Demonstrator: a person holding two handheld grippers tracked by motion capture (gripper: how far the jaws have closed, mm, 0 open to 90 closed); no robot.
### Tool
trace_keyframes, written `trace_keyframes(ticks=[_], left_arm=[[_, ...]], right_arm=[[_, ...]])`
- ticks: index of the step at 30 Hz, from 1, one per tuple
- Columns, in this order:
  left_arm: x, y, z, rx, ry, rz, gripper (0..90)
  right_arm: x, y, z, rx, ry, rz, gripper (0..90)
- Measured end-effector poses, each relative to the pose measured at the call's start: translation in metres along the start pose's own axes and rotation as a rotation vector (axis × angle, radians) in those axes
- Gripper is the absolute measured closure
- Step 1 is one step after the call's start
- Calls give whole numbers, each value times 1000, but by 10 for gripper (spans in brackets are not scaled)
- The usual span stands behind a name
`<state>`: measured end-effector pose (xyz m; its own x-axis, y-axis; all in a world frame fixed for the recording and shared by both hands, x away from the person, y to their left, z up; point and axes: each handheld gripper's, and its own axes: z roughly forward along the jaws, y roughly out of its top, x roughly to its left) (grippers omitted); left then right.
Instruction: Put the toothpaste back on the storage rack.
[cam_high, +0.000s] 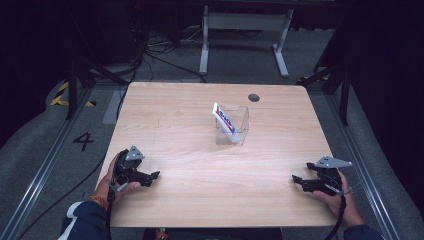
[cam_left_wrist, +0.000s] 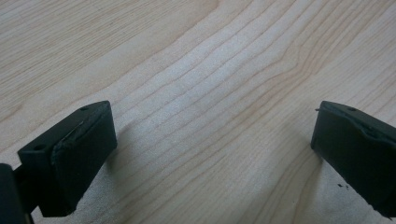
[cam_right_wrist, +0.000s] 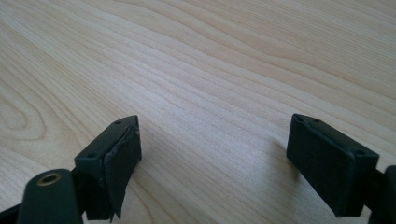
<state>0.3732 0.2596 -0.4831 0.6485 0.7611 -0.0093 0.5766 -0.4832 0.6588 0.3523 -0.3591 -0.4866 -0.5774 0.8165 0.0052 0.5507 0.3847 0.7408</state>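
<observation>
1. Nearest the person, the left gripper (cam_high: 150, 177) rests at the near left edge of the pale wooden table (cam_high: 200, 200), its black jaws spread wide and holding nothing.
2. The right gripper (cam_high: 298, 182) rests at the near right edge, its jaws likewise apart with only bare wood grain between them.
3. Farther off, past the table's middle, stands a clear plastic open-topped box (cam_high: 239, 125). It lies ahead of both grippers, roughly between them, a little nearer the right one by my judgement.
4. Inside the box a white toothpaste tube with red and blue print (cam_high: 223, 119) leans tilted against the left wall, its long axis running from upper left down to the right.
</observation>
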Motion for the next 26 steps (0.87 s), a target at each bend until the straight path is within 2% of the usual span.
trace_keyframes(ticks=[3, 4, 20, 26], left_arm=[[0, 0, 0, 1, -2, -2, 3], [1, 1, 0, 5, -1, 10, 3], [1, 1, 0, 3, 0, 7, 2], [1, 1, 0, 4, 0, 7, 3]], right_arm=[[0, 0, 0, 0, 0, 0, 183], [0, 0, 0, 0, 0, 0, 183], [0, 0, 0, 6, -11, 15, 152], [-1, 1, 1, 10, -29, 26, 132]])
